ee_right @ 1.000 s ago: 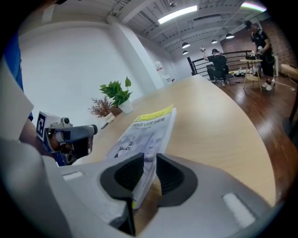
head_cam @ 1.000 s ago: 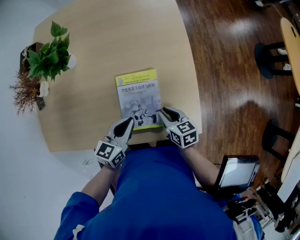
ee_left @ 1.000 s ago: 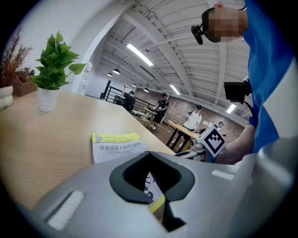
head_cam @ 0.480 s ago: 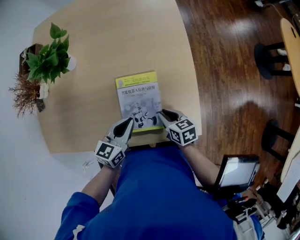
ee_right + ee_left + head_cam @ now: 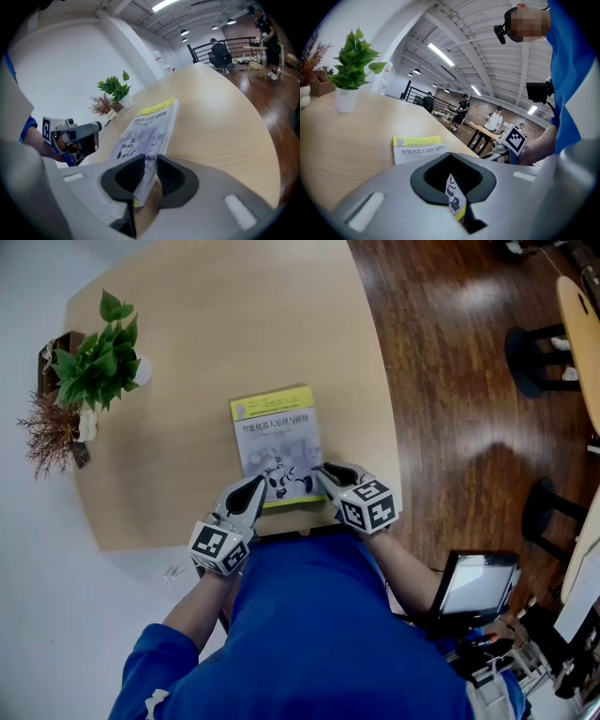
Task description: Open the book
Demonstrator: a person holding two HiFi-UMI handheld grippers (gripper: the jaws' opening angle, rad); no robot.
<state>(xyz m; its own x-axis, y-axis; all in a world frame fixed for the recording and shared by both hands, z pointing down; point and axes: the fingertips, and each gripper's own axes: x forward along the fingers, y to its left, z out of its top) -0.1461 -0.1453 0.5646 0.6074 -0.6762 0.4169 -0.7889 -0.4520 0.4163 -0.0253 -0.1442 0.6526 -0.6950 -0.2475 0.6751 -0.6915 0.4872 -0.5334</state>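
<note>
Gripping, right side: my right gripper [image 5: 324,471] has its jaws closed in on the near right corner of the book [image 5: 277,442]. In the right gripper view one dark pad lies on the cover and the other stands at the page edges, with the full thickness of that corner between them.
Gripping, left side: my left gripper [image 5: 260,487] has its jaws drawn to a narrow slot at the book's near left corner. In the left gripper view a thin strip of the cover, with its drawing and yellow band, stands in that slot.
Book's place: it lies closed and cover up on the pale wooden table [image 5: 206,324], close to the edge nearest me. Its yellow top band points away from me.
Book against my jaws: both grippers meet it from the near side, one at each near corner. The far end lies clear of both.
Lift: I cannot tell whether the near edge is raised off the wood.
Farther off: a potted plant [image 5: 99,354] stands at the table's far left, well apart from the book.
</note>
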